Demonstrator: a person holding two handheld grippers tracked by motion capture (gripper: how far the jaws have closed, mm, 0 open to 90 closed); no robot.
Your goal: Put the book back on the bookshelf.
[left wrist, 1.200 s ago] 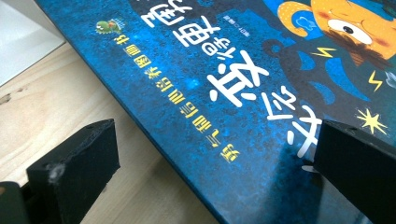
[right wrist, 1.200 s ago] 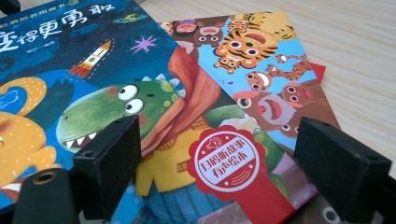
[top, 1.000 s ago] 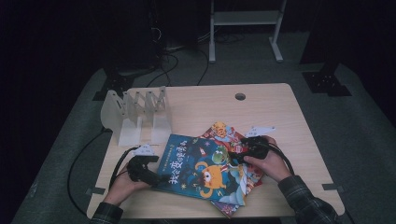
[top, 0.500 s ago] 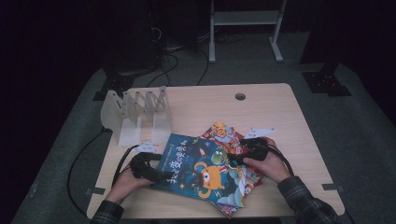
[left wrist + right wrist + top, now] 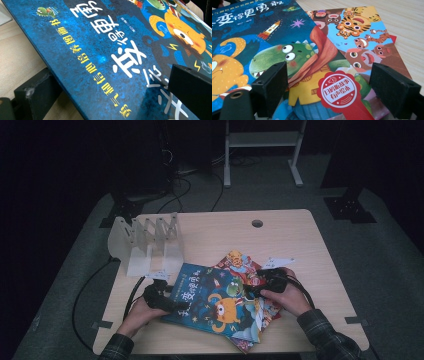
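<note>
A lab-like recording room — dark curtained walls, cables on the grey floor (image 5: 210, 195), 1 bare wooden table (image 5: 280, 235).

Blue picture book (image 5: 105, 57): cover with white and yellow Chinese lettering and an orange cartoon creature at upper right. Its edge sits between the black jaws of the left hand-held gripper (image 5: 110, 100), one under, one on top. Pale wooden tabletop (image 5: 17, 50) beneath.
</note>
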